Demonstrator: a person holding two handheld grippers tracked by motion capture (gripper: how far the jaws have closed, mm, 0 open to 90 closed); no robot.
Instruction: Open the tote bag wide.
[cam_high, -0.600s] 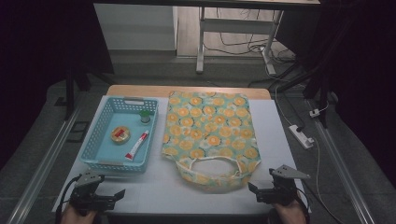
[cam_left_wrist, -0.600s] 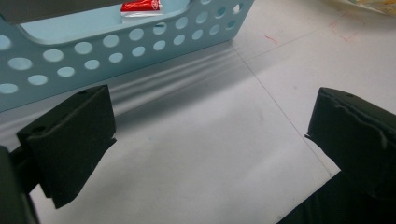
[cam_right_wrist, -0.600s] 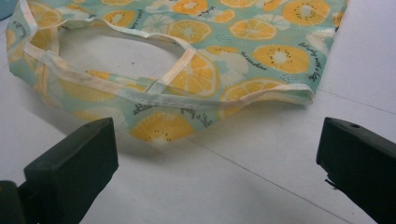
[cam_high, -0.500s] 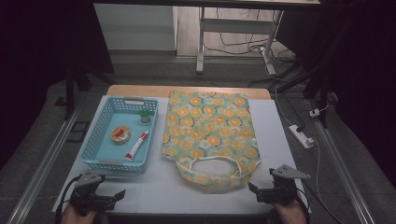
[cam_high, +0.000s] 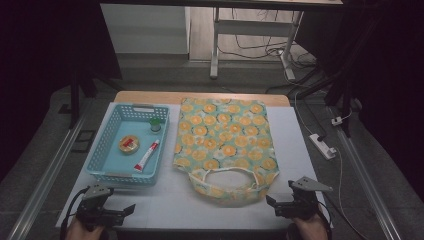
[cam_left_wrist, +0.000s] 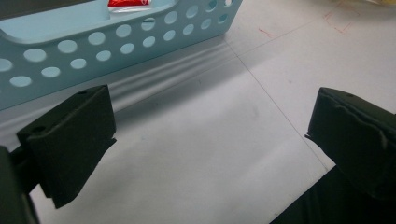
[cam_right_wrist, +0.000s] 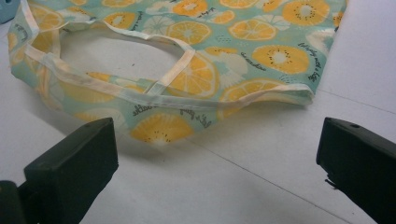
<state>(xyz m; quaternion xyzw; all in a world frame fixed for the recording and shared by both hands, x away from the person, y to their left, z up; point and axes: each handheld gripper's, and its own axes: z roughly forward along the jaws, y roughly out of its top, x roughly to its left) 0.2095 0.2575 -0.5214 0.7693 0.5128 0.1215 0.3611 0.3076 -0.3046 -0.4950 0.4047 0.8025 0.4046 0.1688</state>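
Observation:
A cloth tote bag (cam_high: 224, 142) printed with orange slices lies flat mid-table, its handles (cam_high: 225, 182) toward me. To its left stands a light blue perforated basket (cam_high: 113, 173) holding a red-and-white tube (cam_high: 146, 155), a small green-capped jar (cam_high: 155, 124) and a round yellow item (cam_high: 128, 144). My left gripper (cam_high: 127, 210) rests open near the table's front left, just in front of the basket wall (cam_left_wrist: 116, 39). My right gripper (cam_high: 270, 202) is open at the front right, close to the bag's handle end (cam_right_wrist: 154, 88). Both hold nothing.
The white table (cam_high: 165, 205) has free room along its front edge between the grippers. A white power strip (cam_high: 322, 145) lies on the floor to the right. A table frame (cam_high: 216, 40) and cables stand beyond the far edge.

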